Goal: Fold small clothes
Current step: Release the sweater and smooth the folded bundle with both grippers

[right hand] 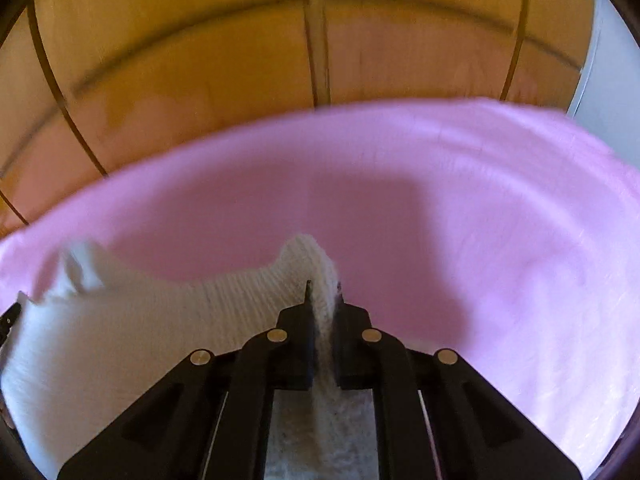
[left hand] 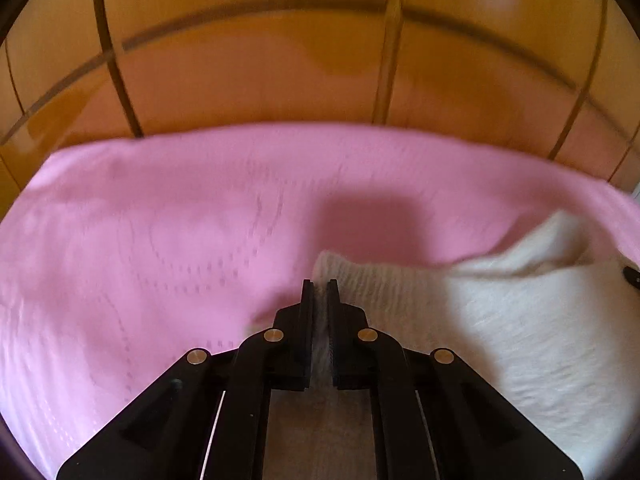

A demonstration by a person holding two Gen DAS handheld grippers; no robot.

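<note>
Your left gripper (left hand: 320, 286) is clamped on the white sock (left hand: 500, 320): the ribbed cuff end sits pinched between the two black jaws, with knit showing in the narrow slit between them and running back under the gripper body. From the jaws the sock stretches off to the right of the left wrist view, lying over the pink cloth (left hand: 140, 240). A dark tip shows at the far right edge of that view, touching the sock's far end; cannot tell for sure what it is.

Your right gripper (right hand: 323, 290) is also closed on the white sock (right hand: 140, 320). A ridge of ribbed knit stands up between the jaws and pokes out just past the fingertips, slightly humped. The jaws are nearly together with fabric filling the gap. From here the sock runs off to the left of the right wrist view, over the pink cloth (right hand: 480, 240).

The sock hangs between your two grippers, one end in each, above or on the pink cloth; contact underneath is not clear. The pink cloth is spread on a tiled orange-brown floor (left hand: 280, 60). Both views are motion-blurred.
</note>
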